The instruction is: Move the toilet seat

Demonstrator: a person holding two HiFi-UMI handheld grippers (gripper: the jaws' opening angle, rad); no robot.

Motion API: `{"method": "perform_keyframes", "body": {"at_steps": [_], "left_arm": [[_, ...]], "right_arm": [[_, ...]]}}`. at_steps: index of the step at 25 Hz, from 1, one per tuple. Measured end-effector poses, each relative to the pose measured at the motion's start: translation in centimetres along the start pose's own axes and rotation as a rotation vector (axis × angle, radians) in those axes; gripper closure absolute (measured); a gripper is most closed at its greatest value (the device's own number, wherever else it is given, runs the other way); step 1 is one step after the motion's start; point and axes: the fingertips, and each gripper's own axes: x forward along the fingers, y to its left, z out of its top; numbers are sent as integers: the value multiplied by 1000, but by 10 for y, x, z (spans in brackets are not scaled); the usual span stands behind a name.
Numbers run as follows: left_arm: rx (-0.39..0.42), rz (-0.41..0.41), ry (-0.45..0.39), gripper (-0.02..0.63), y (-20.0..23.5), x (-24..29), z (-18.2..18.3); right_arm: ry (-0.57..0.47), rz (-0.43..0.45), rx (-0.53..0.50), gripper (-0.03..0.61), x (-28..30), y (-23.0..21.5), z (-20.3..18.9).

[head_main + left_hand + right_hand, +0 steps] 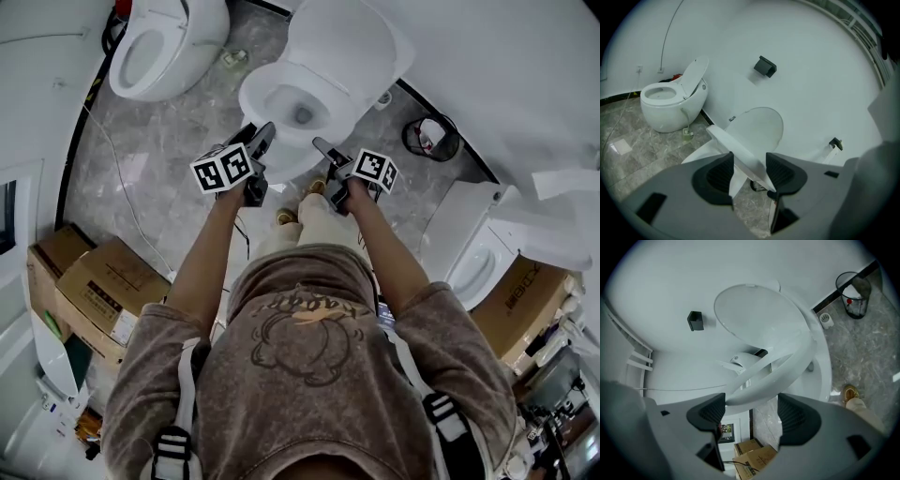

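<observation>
Mid-lift: left gripper [749, 165] pinches the toilet seat [723, 138] edge, right gripper [751, 404] straddles it wide, unclamped; next probably swing it up against the lid [759, 319]

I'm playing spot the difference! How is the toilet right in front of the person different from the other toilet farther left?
The front toilet is a longer oval; the far toilet is round like an egg. The front toilet's seat is tilted partway up; on the far toilet only the lid stands up. Both are white, and the front toilet's lid is up too.
</observation>
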Motion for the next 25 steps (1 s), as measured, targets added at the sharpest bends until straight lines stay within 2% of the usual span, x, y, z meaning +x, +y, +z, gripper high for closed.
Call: {"method": "perform_keyframes", "body": {"at_steps": [3, 11, 25], "left_arm": [[19, 4, 3, 418, -5, 3, 9], [43, -59, -20, 415, -22, 11, 31], [58, -229, 42, 406, -50, 42, 59]], "right_arm": [[-13, 13, 6, 235, -2, 6, 8], [-91, 46, 32, 236, -8, 21, 26], [-317, 70, 98, 238, -17, 36, 62]]}}
